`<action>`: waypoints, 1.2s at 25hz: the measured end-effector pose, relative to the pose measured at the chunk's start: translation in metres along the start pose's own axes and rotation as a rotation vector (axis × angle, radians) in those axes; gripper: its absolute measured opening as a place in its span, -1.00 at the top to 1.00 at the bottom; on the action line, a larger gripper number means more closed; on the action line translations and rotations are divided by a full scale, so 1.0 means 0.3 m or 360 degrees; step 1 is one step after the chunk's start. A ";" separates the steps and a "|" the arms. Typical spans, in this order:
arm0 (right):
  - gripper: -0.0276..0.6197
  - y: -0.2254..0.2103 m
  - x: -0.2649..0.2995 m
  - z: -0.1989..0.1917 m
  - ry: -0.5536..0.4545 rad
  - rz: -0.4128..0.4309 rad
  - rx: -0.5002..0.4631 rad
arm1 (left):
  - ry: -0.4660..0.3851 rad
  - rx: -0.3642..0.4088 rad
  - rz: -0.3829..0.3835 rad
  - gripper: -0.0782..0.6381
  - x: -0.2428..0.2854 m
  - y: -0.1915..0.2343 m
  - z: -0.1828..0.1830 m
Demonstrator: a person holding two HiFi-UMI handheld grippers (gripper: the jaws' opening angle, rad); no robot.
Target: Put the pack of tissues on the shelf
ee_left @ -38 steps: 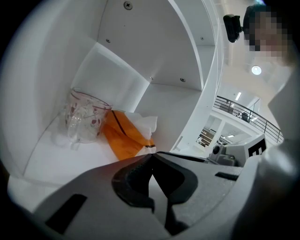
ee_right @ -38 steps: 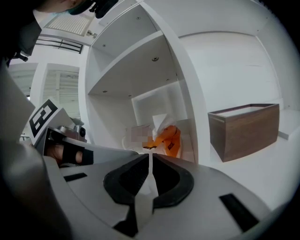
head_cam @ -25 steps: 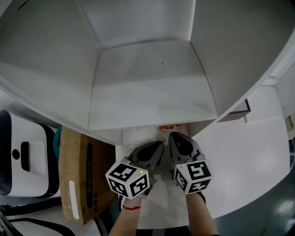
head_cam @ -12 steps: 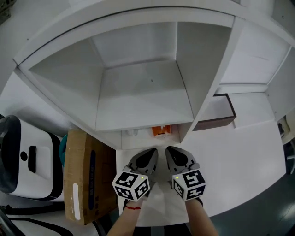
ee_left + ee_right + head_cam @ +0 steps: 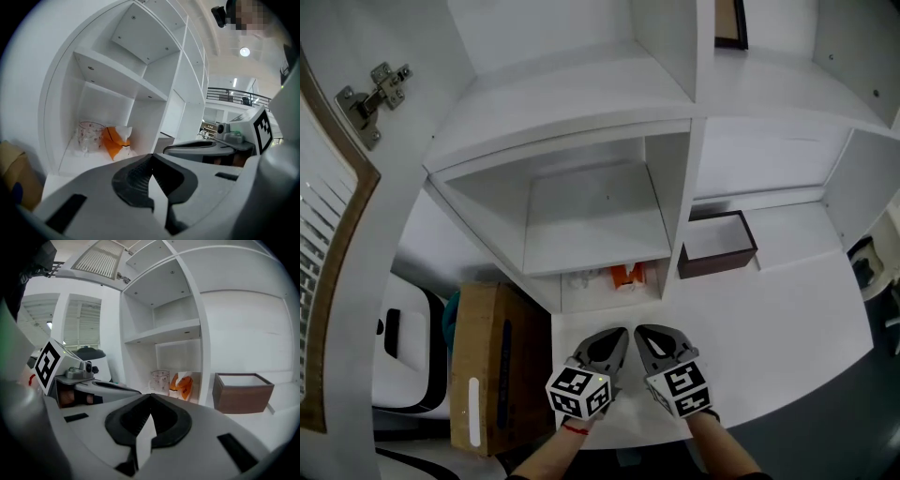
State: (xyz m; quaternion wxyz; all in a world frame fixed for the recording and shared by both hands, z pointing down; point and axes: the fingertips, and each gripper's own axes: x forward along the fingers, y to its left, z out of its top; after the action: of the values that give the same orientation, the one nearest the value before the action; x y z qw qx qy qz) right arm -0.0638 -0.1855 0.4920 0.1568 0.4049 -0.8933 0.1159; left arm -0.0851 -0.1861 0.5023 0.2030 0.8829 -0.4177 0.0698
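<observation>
**Tissues look shelved; both grippers empty**

- Far left: a white appliance [image 5: 403, 342], then a cardboard box [image 5: 487, 366] standing against the table edge. Neither belongs to the task.
- Shelf unit [image 5: 591, 220]: the wide compartment facing you is bare. The low compartment under it, at table level, holds two things.
- Left thing in that low compartment: a clear patterned glass cup [image 5: 90, 136], upright.
- Just right of the cup, close beside it: the orange pack of tissues [image 5: 115, 140]. Whether the two touch, no view settles.
- Orientation: the white tissue tuft sits at the pack's top, so the dispensing end points up and a little toward the compartment's open front. The long axis appears to run upright but tilted, as if the pack leans. The crumpled wrap makes this a loose reading.
- Your left gripper [image 5: 620, 331]: jaws closed tip to tip, nothing between them, held over the white table [image 5: 769, 309], well apart from the pack.
- Your right gripper [image 5: 640, 329]: the same, pads together on nothing, just beside the left.
- Further right: an open brown box [image 5: 717, 246] on the table, outside the compartment.
- Judgement: the placing looks done. Nothing appears left but pulling clear, unless the leaning pack wants straightening.
</observation>
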 end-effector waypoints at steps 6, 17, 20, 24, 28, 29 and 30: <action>0.90 0.076 -0.080 0.053 -0.0037 0.0057 0.0004 | -0.0040 0.0054 0.0008 0.77 -0.086 -0.059 0.057; 0.90 0.191 -0.224 0.164 -0.0116 0.0131 -0.0025 | -0.0138 0.0154 -0.0030 0.77 -0.235 -0.181 0.196; 0.90 0.216 -0.267 0.200 -0.0143 0.0148 -0.0033 | -0.0157 0.0159 -0.0048 0.77 -0.277 -0.218 0.230; 0.90 0.226 -0.311 0.259 -0.0184 0.0164 -0.0021 | -0.0187 0.0204 -0.0072 0.77 -0.316 -0.250 0.291; 0.90 0.226 -0.345 0.312 -0.0225 0.0177 0.0023 | -0.0246 0.0206 -0.0102 0.77 -0.345 -0.261 0.357; 0.90 0.226 -0.352 0.325 -0.0236 0.0180 0.0022 | -0.0259 0.0201 -0.0104 0.77 -0.353 -0.260 0.370; 0.90 0.228 -0.358 0.335 -0.0246 0.0185 0.0020 | -0.0271 0.0195 -0.0105 0.77 -0.361 -0.259 0.382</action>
State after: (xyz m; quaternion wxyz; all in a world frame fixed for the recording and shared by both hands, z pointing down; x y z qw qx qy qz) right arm -0.0676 -0.1011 0.3534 0.0778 0.3612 -0.9240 0.0986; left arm -0.1005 -0.1129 0.3434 0.1147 0.9096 -0.3992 0.0131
